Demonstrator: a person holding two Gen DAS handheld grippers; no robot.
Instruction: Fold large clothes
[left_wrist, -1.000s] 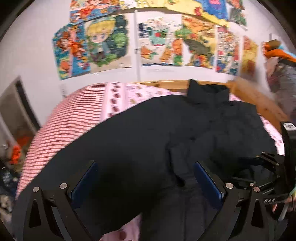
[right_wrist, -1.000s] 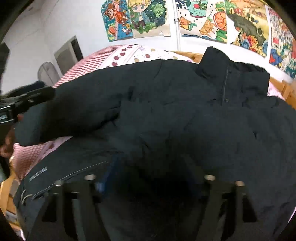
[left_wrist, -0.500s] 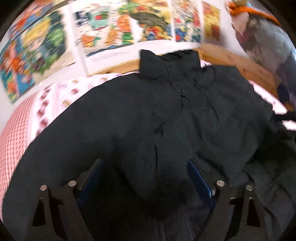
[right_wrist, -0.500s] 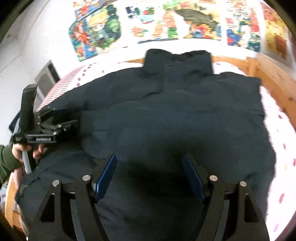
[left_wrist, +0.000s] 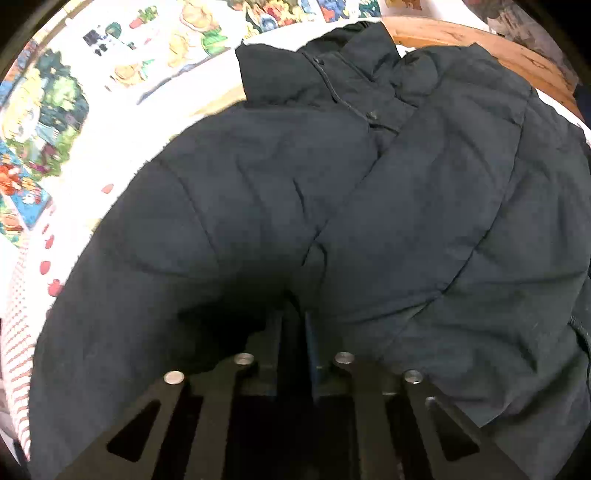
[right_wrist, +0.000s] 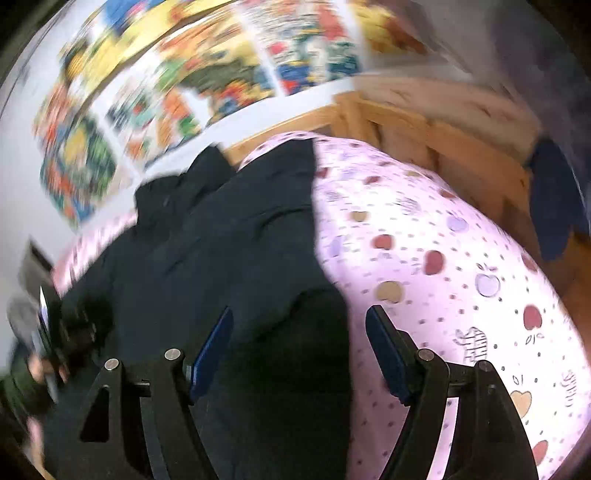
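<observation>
A large dark navy padded jacket (left_wrist: 369, 192) lies spread on the bed, collar toward the far wall. In the left wrist view my left gripper (left_wrist: 293, 317) is shut on a fold of the jacket near its lower middle. In the right wrist view the jacket (right_wrist: 229, 258) fills the left half, and its right edge runs down the frame. My right gripper (right_wrist: 299, 332) is open above the jacket's lower right edge, holding nothing. The left gripper (right_wrist: 55, 328) and a hand show blurred at the far left of that view.
The bed has a pink sheet with apple prints (right_wrist: 443, 266) and a wooden frame (right_wrist: 461, 147) at the right and far side. Colourful posters (right_wrist: 207, 66) cover the wall behind. A red-striped cover (left_wrist: 14, 332) lies at the left.
My left gripper has closed on a fold of the jacket. My right gripper has swung right, toward the jacket's right edge and the pink sheet, still open.
</observation>
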